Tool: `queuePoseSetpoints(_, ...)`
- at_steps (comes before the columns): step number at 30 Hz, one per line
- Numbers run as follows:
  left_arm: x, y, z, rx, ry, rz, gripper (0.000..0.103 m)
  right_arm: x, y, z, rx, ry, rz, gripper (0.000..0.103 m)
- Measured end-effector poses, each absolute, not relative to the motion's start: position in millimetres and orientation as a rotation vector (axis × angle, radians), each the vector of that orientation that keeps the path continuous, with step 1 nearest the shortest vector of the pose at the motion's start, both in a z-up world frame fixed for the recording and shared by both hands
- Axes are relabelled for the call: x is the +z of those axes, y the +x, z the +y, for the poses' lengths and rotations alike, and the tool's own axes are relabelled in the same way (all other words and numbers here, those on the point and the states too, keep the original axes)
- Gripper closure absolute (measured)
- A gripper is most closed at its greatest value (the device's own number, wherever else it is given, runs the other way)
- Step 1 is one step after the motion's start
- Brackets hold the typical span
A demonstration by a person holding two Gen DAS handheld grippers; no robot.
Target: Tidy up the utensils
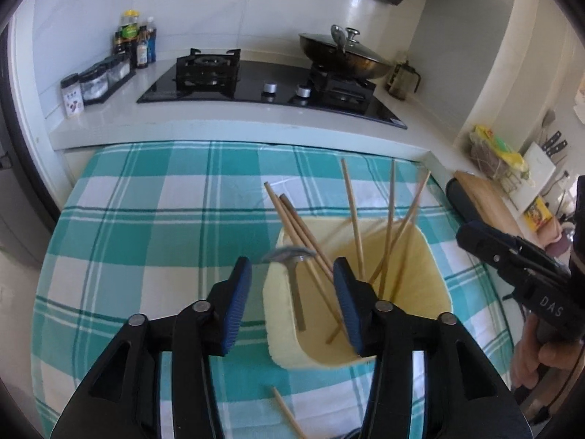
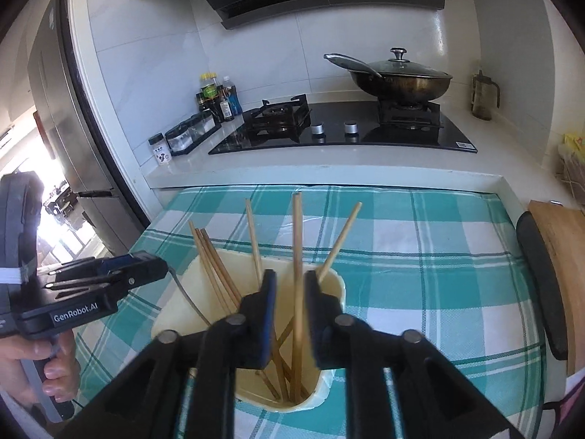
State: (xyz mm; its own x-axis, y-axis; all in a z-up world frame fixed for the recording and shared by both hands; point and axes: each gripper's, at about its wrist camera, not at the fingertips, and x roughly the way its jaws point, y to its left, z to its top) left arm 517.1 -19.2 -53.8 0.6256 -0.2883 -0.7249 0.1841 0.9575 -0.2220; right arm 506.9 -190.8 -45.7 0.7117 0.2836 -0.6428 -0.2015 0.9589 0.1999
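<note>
A cream plastic utensil holder [image 1: 281,311] stands on the teal checked cloth [image 1: 146,226]; it also shows in the right wrist view [image 2: 175,311]. Several wooden chopsticks [image 1: 351,205] lean inside it, with a metal spoon [image 1: 289,254] at its left rim. My left gripper [image 1: 292,278] is open and empty, its jaws astride the holder's left rim. One loose chopstick [image 1: 289,417] lies on the cloth below the holder. My right gripper [image 2: 290,285] hangs over the holder, jaws slightly apart around one upright chopstick [image 2: 297,241] without touching it.
A black gas hob [image 1: 270,87] with a lidded wok [image 1: 343,55] sits on the white counter behind. Sauce bottles and spice jars [image 1: 124,55] stand at the back left. A wooden cutting board [image 2: 559,256] lies at the right, a fridge [image 2: 65,128] at the left.
</note>
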Motion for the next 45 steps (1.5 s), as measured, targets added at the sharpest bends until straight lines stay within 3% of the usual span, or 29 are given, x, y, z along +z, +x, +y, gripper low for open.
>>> queuePoseSetpoints(2,-55.0,491.3,-4.9,-0.281,-0.117,0.851,0.040,-41.8,488.4,-200.0,0.254,0.138,0.691,0.053)
queuePoseSetpoints(6,-82.9,409.0,30.5,-0.275,-0.083,0.893,0.033,-58.4,424.1,-218.4,0.258,0.105,0.714,0.053)
queuePoseSetpoints(13,-146.6,291.8,39.6,-0.246,-0.091,0.962,0.035,-154.7,270.9,-237.0,0.177,0.057,0.846,0.053)
queuePoseSetpoints(20,-151.4,278.0,-49.7,-0.416,0.109,0.940,0.034,-172.1,212.9,-233.5,0.144,0.214,0.841,0.053)
queuePoseSetpoints(25,-179.1,281.4,-68.8,-0.375,0.183,0.988,0.035,-166.3,196.0,-216.1,0.172,0.154,0.835,0.053)
queuePoseSetpoints(26,-183.3,281.1,-70.1,-0.366,0.196,0.995,0.039,-165.7,191.4,-213.7,0.178,0.142,0.830,0.053)
queuePoseSetpoints(30,-193.9,274.2,-79.1,-0.395,0.257,1.017,0.084,-171.4,182.6,-209.6,0.188,0.124,0.839,0.053)
queuePoseSetpoints(32,-192.7,272.9,-82.3,-0.403,0.254,1.018,0.097,-172.5,181.9,-210.4,0.188,0.126,0.839,0.053)
queuePoseSetpoints(45,-167.2,246.8,-21.3,-0.277,0.018,0.831,0.100,-170.8,178.8,-198.7,0.187,0.070,0.838,0.053)
